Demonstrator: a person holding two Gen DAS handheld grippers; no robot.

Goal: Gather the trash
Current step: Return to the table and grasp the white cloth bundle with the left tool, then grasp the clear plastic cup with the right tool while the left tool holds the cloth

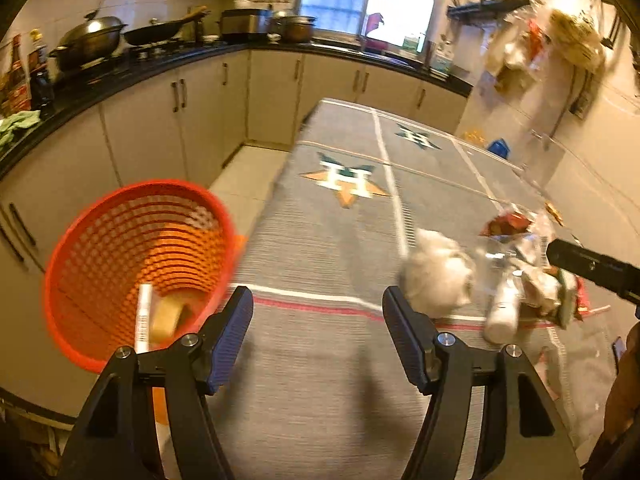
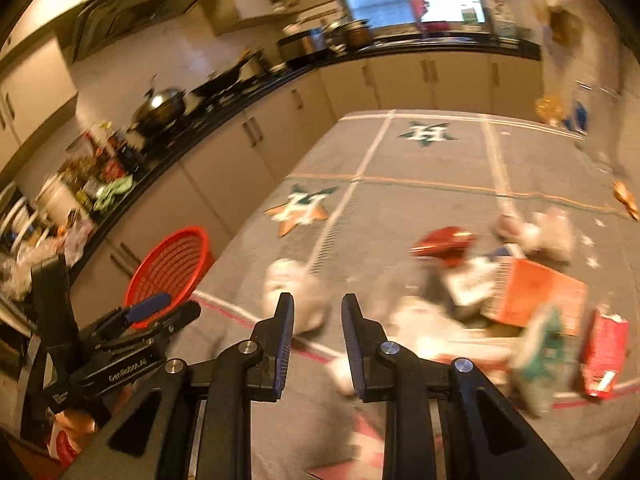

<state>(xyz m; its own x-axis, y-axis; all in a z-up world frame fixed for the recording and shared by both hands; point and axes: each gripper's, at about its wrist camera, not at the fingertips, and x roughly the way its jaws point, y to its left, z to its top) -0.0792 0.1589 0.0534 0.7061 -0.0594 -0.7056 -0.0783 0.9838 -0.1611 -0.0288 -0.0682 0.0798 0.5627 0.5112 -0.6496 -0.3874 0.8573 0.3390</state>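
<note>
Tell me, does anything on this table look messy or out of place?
Yes. A heap of trash lies scattered on the grey tablecloth: a crumpled white wad, an orange carton and a red packet, tipped at odd angles. The red basket beside the table already holds a few pieces.

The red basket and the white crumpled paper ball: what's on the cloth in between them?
Nothing. In the left wrist view, only bare grey striped cloth lies between the red basket and the white paper ball.
</note>
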